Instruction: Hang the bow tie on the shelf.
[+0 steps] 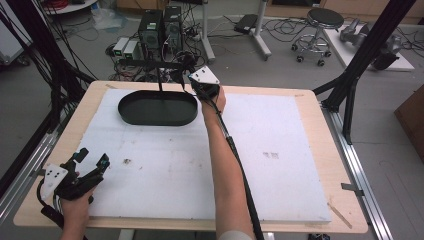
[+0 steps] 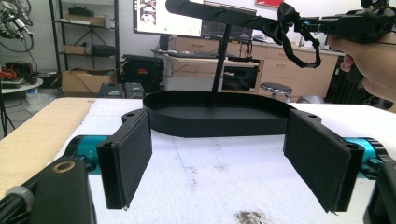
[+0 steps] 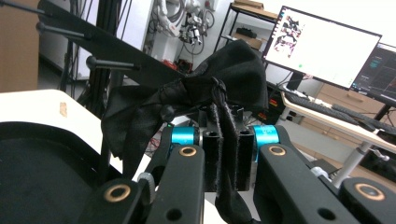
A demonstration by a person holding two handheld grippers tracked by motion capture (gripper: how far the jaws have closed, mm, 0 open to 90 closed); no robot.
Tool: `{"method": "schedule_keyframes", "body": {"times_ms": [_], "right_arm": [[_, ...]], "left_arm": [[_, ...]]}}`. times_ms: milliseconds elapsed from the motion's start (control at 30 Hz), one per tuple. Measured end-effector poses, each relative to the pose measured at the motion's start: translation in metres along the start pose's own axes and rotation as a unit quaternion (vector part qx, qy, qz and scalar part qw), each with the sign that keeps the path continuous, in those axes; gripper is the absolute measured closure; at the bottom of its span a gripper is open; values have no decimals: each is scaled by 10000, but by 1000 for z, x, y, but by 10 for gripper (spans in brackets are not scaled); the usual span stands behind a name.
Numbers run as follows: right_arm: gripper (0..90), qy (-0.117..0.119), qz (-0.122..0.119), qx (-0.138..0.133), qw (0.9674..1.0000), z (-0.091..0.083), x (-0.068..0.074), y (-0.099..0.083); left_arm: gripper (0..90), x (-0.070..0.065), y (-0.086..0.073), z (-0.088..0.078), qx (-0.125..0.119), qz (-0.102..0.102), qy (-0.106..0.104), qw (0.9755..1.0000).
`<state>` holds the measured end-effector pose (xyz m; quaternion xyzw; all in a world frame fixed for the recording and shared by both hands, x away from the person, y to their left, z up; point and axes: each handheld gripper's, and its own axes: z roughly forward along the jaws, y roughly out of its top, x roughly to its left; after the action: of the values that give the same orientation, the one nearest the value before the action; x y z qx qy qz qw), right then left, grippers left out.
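While the right gripper stays out of it, its jaws clamped on a black fabric bow with a strap at the far rack's black crossbar, the loop could miss a peg and drop into the black oval tray. Left gripper rests near-left, jaws spread, empty.

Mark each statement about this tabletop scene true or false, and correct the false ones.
1. The right tool is shut on the black bow tie. True.
2. The left tool grips the bow tie. False: its jaws stand open with nothing between them.
3. The black tray sits on the white board. True.
4. The bow tie lies inside the tray. False: it is held up beside the stand's bar.
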<state>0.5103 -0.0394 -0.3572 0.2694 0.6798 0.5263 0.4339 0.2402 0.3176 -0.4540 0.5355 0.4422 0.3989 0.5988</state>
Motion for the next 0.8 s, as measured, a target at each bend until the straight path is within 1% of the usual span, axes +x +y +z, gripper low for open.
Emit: {"method": "schedule_keyframes", "body": {"times_ms": [67,100,133,167,200,233,300,333,367,500,533,600,633,700,733,800], "right_arm": [[765,-29,-28,2,10000,-1,1,1],[667,-118,55,-26,9999,-3,1,2],[667,-118,55,-26,9999,-3,1,2],[603,-179,73,-47,9998,-3,0,2],[548,-266,141,-53,9995,-5,-1,3],[512,-354,178,-54,9992,-6,-2,3],[433,-537,179,-38,9984,-10,-5,5],[433,-537,179,-38,9984,-10,-5,5],[411,-560,171,-19,9983,-11,-7,5],[380,-550,251,141,9981,-13,-14,5],[373,-582,220,157,9979,-13,-14,5],[357,-534,219,197,9981,-14,-16,5],[342,-554,188,198,9981,-15,-16,6],[317,-533,208,185,9982,-17,-18,7],[282,-557,190,156,9981,-20,-19,10],[263,-533,191,124,9983,-25,-22,15]], "left_arm": [[240,0,0,0,13,14,6,10000],[240,0,0,0,15,17,6,10000],[240,0,0,0,16,18,5,10000],[240,0,0,0,19,24,10,10000],[240,0,0,0,19,25,11,10000],[240,0,0,0,22,29,7,10000],[240,0,0,0,30,41,16,10000],[240,0,0,0,33,48,8,10000],[240,0,0,0,31,52,9,10000],[240,-2,1,-1,17,55,6,10000],[240,-2,1,-1,10,58,2,10000],[240,-2,1,-1,6,52,3,10000],[240,-2,1,-1,3,50,3,10000],[240,-2,1,-1,14,64,-4,10000],[240,-2,1,-1,13,71,-2,10000],[239,-2,1,-1,-6,64,-3,10000]]}}
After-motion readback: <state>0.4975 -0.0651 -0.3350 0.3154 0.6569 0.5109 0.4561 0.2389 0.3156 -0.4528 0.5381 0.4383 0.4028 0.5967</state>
